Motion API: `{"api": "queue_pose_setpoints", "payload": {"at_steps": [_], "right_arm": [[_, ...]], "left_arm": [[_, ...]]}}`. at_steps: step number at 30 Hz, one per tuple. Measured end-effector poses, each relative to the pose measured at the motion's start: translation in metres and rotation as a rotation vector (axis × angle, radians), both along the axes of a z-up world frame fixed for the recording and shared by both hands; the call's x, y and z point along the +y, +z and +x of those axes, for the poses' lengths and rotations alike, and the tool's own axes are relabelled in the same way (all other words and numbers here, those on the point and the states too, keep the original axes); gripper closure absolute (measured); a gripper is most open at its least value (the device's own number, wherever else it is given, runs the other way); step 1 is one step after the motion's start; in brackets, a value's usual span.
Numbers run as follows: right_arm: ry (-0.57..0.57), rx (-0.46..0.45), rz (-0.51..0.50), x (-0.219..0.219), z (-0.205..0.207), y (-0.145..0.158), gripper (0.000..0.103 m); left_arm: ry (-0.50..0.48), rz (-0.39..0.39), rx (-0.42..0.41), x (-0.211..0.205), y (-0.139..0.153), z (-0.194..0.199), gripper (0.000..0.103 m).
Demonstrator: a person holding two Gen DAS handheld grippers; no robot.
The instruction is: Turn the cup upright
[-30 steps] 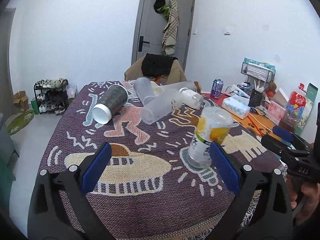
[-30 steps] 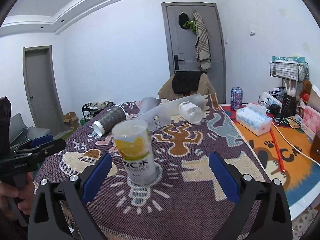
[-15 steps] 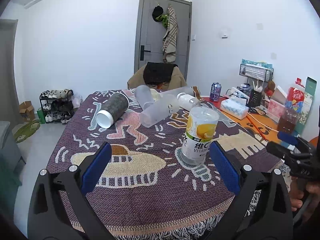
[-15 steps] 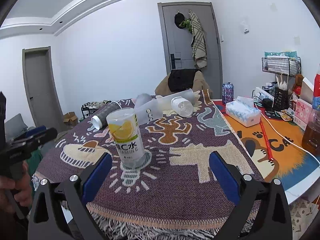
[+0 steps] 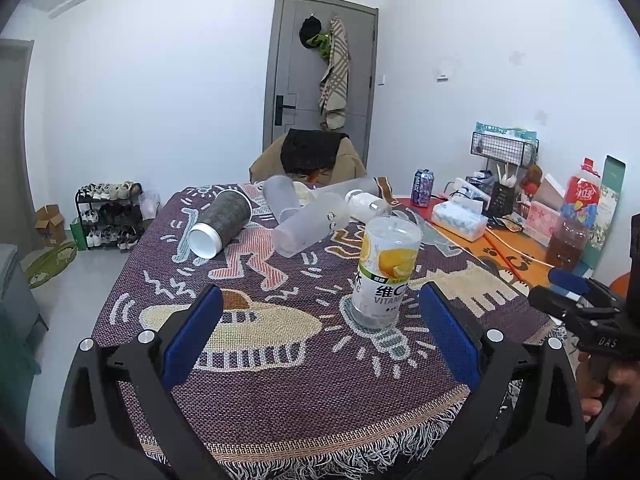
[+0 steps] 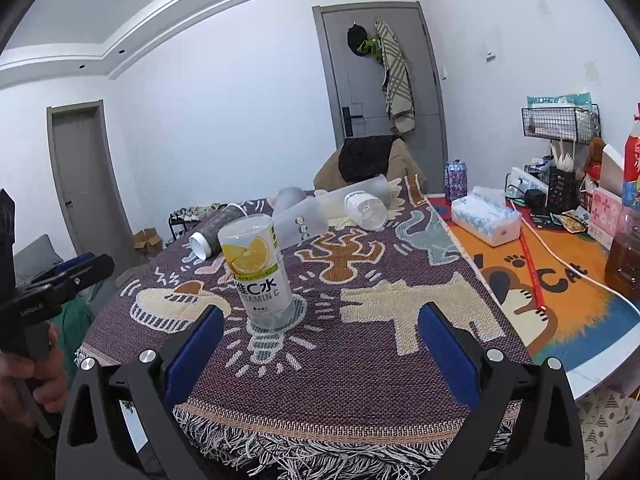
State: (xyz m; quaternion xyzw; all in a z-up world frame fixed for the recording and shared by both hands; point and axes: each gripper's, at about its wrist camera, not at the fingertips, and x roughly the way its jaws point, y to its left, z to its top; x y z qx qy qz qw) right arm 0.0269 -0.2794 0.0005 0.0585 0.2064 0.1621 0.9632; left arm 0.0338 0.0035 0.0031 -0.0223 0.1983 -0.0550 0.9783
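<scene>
Both tongs had drawn back toward the counter's [image 5: 280,408] near edge, jaws wide and empty; the lemon-labelled cup [image 5: 385,272] stood on end ahead of the left tongs [image 5: 320,336], left of the right tongs [image 6: 318,346], roughly equidistant

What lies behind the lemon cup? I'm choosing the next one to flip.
Behind the lemon cup: a frosted cup and a dark cup, both lying down. Others behind them are partly hidden.
</scene>
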Motion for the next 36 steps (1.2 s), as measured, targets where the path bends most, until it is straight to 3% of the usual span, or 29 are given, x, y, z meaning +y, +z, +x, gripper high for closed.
{"api": "queue_pose_setpoints", "payload": {"at_steps": [9, 36], "right_arm": [[-0.002, 0.009, 0.005, -0.003, 0.002, -0.004, 0.008], [-0.002, 0.025, 0.018, -0.001, 0.004, -0.008, 0.008]], "left_arm": [[-0.013, -0.042, 0.0, -0.001, 0.001, -0.001, 0.006], [0.006, -0.065, 0.029, 0.002, -0.008, 0.005, 0.006]]}}
